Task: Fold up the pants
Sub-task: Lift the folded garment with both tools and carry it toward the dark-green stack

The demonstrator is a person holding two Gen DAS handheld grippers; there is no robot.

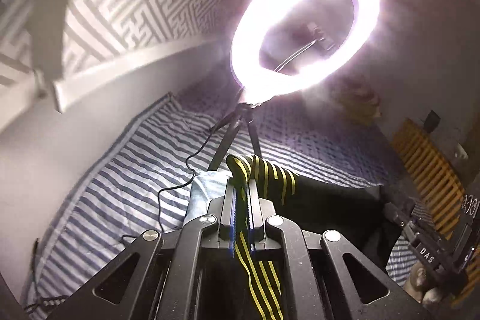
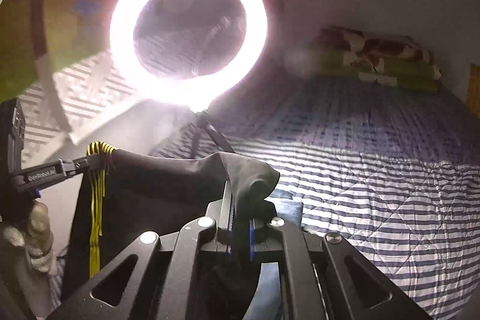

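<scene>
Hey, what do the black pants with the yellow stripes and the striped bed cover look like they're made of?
Pants: thin, smooth, matte black knit, probably synthetic sportswear; they drape limply and bunch softly between the grippers, with flat yellow stripes along the side.
Bed cover: quilted fabric, likely cotton, matte; diamond stitch lines and soft wrinkles cross its blue and white stripes.

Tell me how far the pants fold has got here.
Done: both grippers have hold of the pants. The left gripper is shut on the yellow-striped side, the right gripper on plain black cloth. In hand: the pants hang between them above the bed. Left: no fold shows yet.
</scene>
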